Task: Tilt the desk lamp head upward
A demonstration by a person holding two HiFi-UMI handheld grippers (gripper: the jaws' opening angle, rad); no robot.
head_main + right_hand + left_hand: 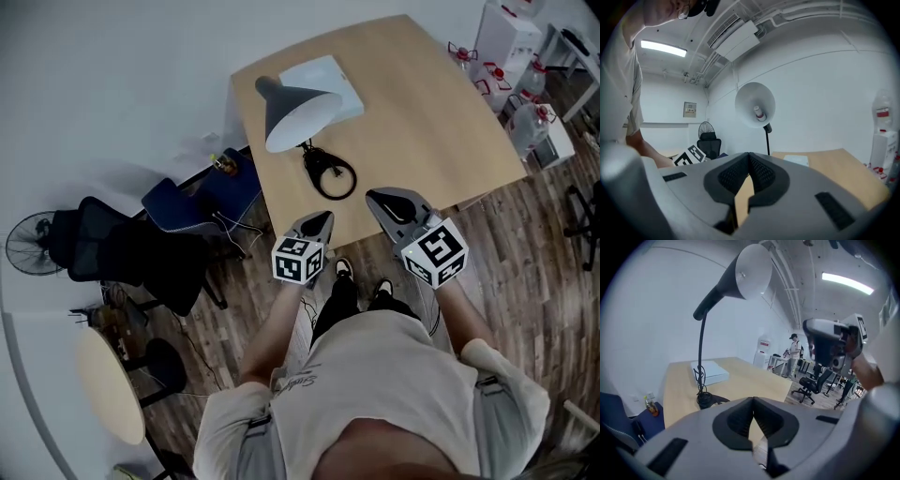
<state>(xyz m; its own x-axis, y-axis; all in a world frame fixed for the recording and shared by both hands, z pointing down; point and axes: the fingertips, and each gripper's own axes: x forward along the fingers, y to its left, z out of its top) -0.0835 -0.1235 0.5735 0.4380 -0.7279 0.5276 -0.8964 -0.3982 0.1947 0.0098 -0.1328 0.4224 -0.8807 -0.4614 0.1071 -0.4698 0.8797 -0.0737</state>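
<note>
**Both pairs of fingers closed and empty, lamp ahead of them**

Head view: I see the left gripper (323, 218) and the right gripper (379, 196) held side by side over the near edge of the bench (431, 131), both pointing at the desk lamp (298, 111).

Left gripper view: the fingers (736, 420) meet at their tips, with only a thin wedge of bench showing lower down. They hold nothing.

Right gripper view: the same, fingers (764, 178) pressed together at the tips with nothing between them.

Lamp position: ahead of both pairs of fingers, well apart from them, touched by neither. Its round black base (330, 174) sits on the bench just beyond the left fingers, with the cord looped round it. The lamp head (751, 272) stands high above and left of the left fingers on a thin black stem (700, 357). From the right fingers the shade's open mouth (755, 105) faces back at the camera, bulb visible inside.

A flat white box (330, 79) lies on the bench beyond the lamp, farther from the fingers
</note>
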